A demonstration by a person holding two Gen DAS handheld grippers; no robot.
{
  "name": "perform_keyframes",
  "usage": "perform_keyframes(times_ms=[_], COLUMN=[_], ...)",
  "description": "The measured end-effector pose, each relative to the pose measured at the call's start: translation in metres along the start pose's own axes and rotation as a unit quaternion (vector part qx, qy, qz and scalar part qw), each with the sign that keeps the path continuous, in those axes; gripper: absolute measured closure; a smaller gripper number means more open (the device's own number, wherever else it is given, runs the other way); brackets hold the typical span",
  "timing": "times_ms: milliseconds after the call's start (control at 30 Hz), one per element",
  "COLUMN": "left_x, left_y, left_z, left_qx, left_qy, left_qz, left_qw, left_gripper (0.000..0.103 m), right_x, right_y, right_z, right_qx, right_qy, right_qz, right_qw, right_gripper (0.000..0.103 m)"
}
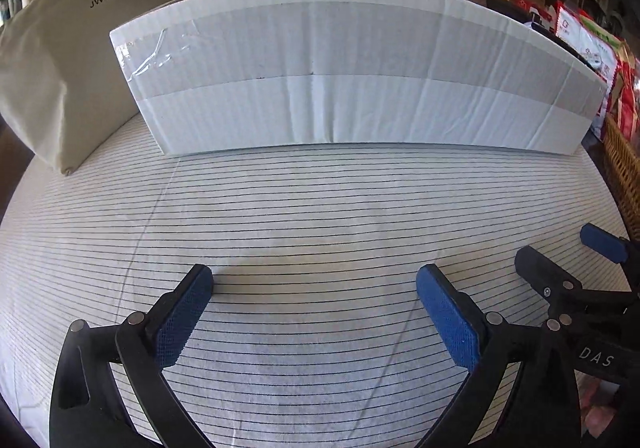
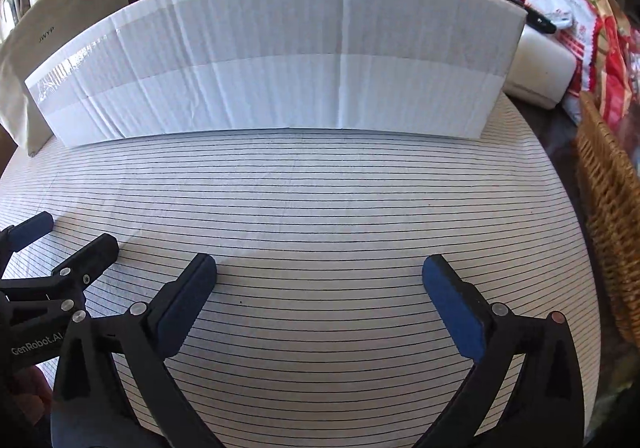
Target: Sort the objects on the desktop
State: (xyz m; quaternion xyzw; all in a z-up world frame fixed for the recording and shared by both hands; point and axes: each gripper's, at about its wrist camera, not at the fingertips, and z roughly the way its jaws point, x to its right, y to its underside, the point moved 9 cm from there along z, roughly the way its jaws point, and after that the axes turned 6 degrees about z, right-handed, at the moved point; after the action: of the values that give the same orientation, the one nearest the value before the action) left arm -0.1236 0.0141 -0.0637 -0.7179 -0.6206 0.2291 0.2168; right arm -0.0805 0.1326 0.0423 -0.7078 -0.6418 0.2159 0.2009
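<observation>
My left gripper hangs open over the striped tablecloth, with nothing between its blue pads. Beside it, my right gripper is just as wide open and empty above the same cloth. Each gripper shows at the edge of the other's view: the right gripper at the right edge, the left gripper at the left edge. A long white cardboard box stands across the far side of the table, well beyond both grippers. No small loose objects show on the cloth.
A beige cloth bag leans at the box's left end. A wicker basket stands off the table's right edge, with red and white packages behind it. A white rounded case sits right of the box.
</observation>
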Motion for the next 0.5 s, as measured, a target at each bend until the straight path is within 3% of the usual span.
perform_keyframes(times_ms=[500], left_x=[-0.0003], left_y=[0.004], left_z=[0.0017], left_qx=[0.0], left_qy=[-0.002], left_qz=[-0.005], left_qw=[1.0], left_gripper=[0.0], right_x=[0.0014], right_y=[0.0004], right_z=[-0.0002], right_qx=[0.0], right_qy=[0.0], right_qz=[0.001], right_qw=[1.0], right_gripper=[0.0])
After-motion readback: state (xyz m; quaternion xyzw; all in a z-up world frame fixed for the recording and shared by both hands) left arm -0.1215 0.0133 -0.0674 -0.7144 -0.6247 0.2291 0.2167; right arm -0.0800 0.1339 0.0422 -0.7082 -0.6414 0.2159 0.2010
